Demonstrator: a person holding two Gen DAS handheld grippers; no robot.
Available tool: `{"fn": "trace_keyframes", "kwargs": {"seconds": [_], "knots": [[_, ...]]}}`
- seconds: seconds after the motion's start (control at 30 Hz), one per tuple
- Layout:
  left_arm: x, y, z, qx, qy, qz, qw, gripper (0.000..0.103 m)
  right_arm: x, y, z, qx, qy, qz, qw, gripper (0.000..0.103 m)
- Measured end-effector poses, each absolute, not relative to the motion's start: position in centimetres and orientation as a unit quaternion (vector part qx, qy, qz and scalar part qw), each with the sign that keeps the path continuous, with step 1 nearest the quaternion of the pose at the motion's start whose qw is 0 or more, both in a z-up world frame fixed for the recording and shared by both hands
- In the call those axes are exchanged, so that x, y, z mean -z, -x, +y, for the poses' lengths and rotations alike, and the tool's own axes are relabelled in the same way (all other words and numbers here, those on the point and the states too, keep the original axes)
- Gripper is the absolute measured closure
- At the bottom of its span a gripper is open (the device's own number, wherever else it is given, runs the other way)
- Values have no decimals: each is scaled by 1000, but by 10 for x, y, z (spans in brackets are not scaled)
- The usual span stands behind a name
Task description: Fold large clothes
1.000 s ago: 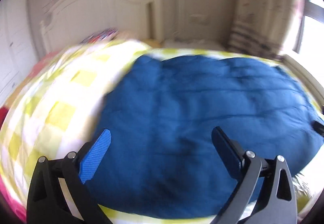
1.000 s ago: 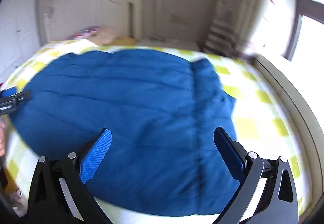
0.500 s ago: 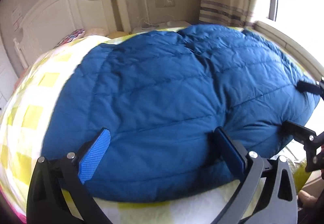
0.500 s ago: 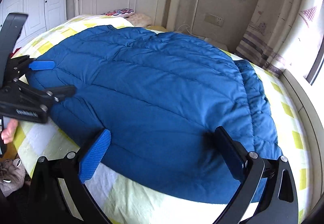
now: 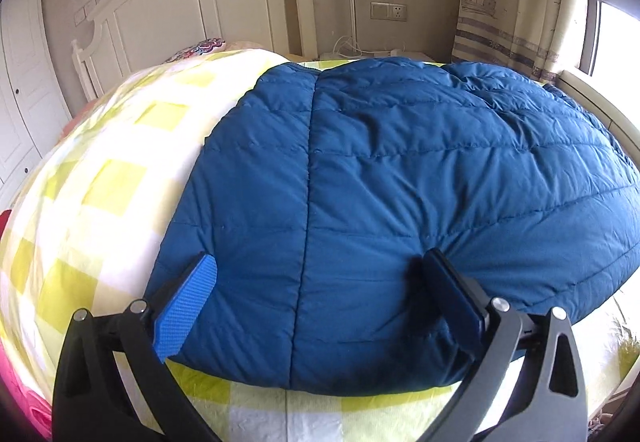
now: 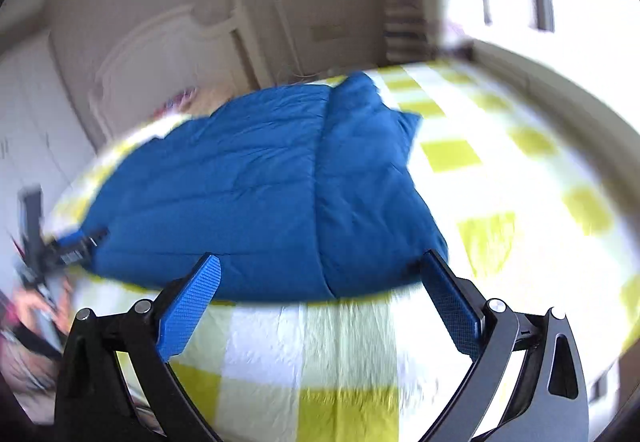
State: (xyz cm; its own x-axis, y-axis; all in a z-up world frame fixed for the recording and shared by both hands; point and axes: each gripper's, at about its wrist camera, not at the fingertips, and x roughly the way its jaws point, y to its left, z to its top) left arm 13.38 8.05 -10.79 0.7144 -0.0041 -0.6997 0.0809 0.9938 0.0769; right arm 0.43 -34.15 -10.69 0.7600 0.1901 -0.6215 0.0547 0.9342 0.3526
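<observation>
Left gripper (image 5: pixel 318 298): jaws wide, holding nothing, the near hem of the blue jacket (image 5: pixel 400 202) between them.
Jacket, left view: spread on the checked bedcover (image 5: pixel 100 194).
Right gripper (image 6: pixel 320 296): jaws wide, empty, just before the jacket (image 6: pixel 256 202) edge.
Right view: blurred; left gripper (image 6: pixel 76 240) at the far-left hem.
</observation>
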Motion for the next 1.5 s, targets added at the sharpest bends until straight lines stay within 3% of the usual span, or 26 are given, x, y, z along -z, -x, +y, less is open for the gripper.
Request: {"fn": "trace_keyframes", "kwargs": {"seconds": [0.07,0.13,0.4,0.57,0.73,0.8,0.9,1.0,1.17,1.37,1.5], "knots": [[107,-130,84,23,-51,377,925,2,117,1,-358,-50,-241,357,901,9],[109,-126,84,21,-54,376,925,2,126,2,-363,-62,-265,367,889,18],[109,-126,83,21,-56,377,924,2,133,-45,-346,-61,-298,370,878,17],[110,-126,83,24,-55,378,924,2,133,-83,-360,-9,-370,321,872,17],[109,-124,80,22,-54,375,925,2,135,-84,-359,-31,-379,288,879,68],[105,-119,76,16,-58,367,928,2,130,-69,-367,-45,-389,266,881,74],[82,-103,53,69,-52,353,931,4,123,-50,-368,-51,-391,252,883,76],[46,-90,8,90,-110,297,944,3,116,-36,-375,-56,-406,232,882,76],[22,-124,-56,123,-156,298,934,2,94,-13,-405,-59,-422,184,886,76],[32,-232,-110,95,-133,378,912,3,85,9,-434,-38,-427,164,889,76],[73,-304,-138,45,-142,446,883,3,78,19,-431,-36,-400,169,900,76]]}}
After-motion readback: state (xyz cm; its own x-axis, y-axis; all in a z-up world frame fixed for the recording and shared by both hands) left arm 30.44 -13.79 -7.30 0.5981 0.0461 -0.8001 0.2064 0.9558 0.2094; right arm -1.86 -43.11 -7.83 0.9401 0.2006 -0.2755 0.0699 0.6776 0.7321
